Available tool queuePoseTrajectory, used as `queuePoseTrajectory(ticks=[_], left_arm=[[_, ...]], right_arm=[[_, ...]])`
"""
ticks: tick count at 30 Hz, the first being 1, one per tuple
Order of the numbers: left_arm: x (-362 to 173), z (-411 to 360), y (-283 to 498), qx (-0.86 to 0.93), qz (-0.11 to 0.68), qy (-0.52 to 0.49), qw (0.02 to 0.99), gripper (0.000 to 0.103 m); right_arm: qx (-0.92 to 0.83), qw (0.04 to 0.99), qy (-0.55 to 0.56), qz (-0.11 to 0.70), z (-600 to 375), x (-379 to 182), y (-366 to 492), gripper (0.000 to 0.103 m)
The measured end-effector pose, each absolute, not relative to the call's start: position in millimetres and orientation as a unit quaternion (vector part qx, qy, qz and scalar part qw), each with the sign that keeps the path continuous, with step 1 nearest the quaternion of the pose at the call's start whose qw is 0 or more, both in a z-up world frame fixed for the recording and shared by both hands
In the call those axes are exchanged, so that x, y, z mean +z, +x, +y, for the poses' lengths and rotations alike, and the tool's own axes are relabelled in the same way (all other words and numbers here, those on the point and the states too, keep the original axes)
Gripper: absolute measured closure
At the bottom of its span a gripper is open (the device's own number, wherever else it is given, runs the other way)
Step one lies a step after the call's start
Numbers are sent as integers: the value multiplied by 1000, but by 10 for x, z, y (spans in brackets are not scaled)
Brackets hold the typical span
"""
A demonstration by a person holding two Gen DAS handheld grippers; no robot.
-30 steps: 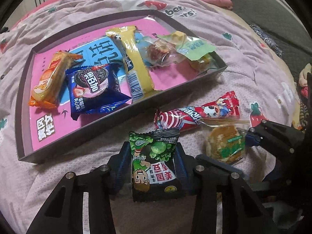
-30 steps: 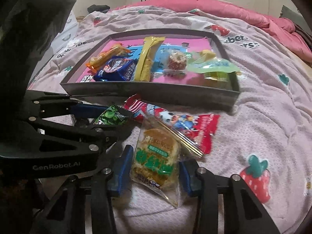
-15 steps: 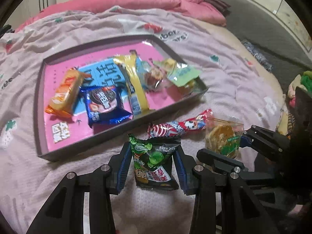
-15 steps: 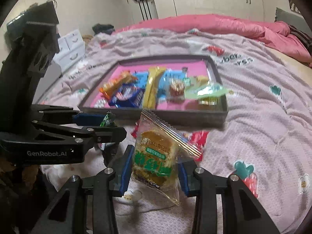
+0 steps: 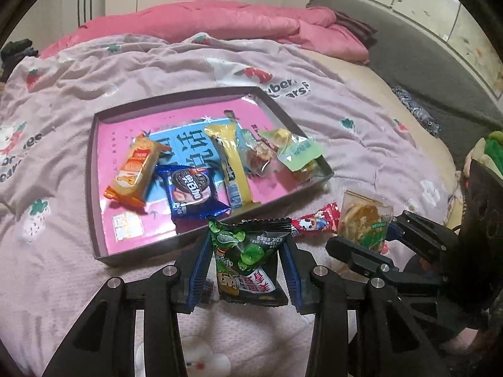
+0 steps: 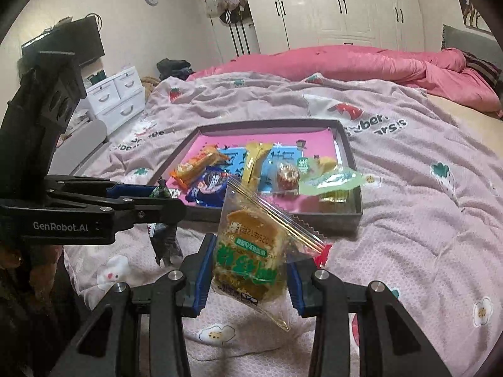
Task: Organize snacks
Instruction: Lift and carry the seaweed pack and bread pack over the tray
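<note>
Two tools are in view, each clamped on one snack and raised above the bed. The left tool (image 5: 248,270) is closed partway on a green pea-snack packet (image 5: 248,259), its blue pads pressing the packet's two sides; the packet stands upright, long axis running away from the camera, serrated top edge at the far end. The right tool (image 6: 250,278) is closed partway on a clear-wrapped cake (image 6: 251,254) with a green label, held tilted, its long axis leaning from near right up to far left, with the loose sealed flap of the wrapper sticking out to the right.

Beyond both tools a shallow tray (image 5: 91,169) with a pink and blue floor lies on the strawberry-print bedspread (image 5: 141,72). Five snacks lie in it, left to right: an orange biscuit packet (image 5: 135,169), a blue Oreo packet (image 5: 191,193), a long yellow bar (image 5: 231,163) pointing near to far, a small clear-wrapped brown sweet (image 5: 257,157), and a pale green pouch (image 5: 298,154) in the right near corner.

One red snack stick (image 5: 314,221) lies on the bedspread just outside the tray's near wall, long axis left to right, between the two held snacks.
</note>
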State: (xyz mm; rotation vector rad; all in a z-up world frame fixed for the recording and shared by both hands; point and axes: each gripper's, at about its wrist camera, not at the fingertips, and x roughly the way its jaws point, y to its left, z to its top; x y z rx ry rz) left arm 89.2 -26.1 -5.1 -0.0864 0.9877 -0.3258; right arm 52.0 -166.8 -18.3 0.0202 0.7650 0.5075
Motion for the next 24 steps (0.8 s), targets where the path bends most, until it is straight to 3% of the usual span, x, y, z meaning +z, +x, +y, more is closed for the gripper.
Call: queuePoseTrajectory(ticks=[24], left_arm=[[165, 343, 1045, -84, 429, -77, 896, 59]], right_arm=[[247, 906, 44, 341, -1807, -69, 798, 62]])
